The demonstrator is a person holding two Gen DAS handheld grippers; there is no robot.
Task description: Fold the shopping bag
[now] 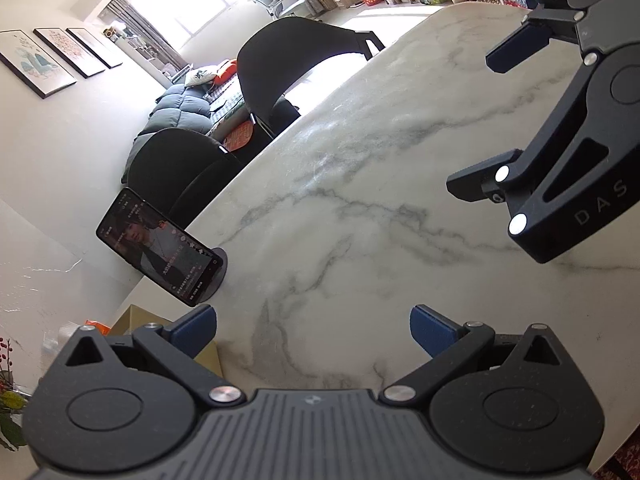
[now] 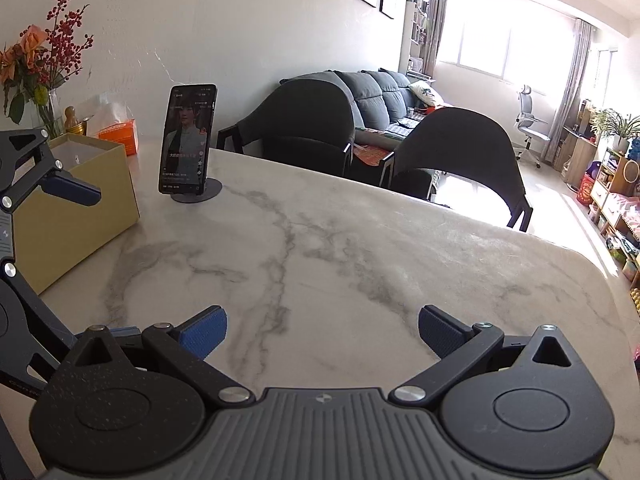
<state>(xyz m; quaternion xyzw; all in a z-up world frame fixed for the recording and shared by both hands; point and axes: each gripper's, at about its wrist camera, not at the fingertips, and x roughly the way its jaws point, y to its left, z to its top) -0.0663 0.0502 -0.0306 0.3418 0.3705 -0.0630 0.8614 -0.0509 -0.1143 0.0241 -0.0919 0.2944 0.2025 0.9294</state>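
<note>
White marble with grey veins covers the desk (image 2: 340,248), and behind it I see two black chairs (image 2: 304,128), a grey sofa (image 2: 380,92) and a bright window. On the far left part of the desk a phone (image 2: 188,140) stands upright on a round stand, its screen lit. Beside it is a tan open box (image 2: 80,200), and behind the box an orange tissue pack (image 2: 120,130) and a vase with red and orange flowers (image 2: 36,60) by the wall.

I hold both grippers above the bare marble. My right gripper (image 2: 322,334) has its jaws wide apart, and nothing is between the blue pads (image 2: 204,334). My left gripper (image 1: 314,330) is also with jaws wide, and they hold nothing. In the left wrist view I see the right gripper at the upper right, over the desk, also spread open. In the right wrist view the left gripper comes in at the left edge, in front of the tan box; I cannot tell if it touches the box.

I cannot find the shopping bag in either view.
</note>
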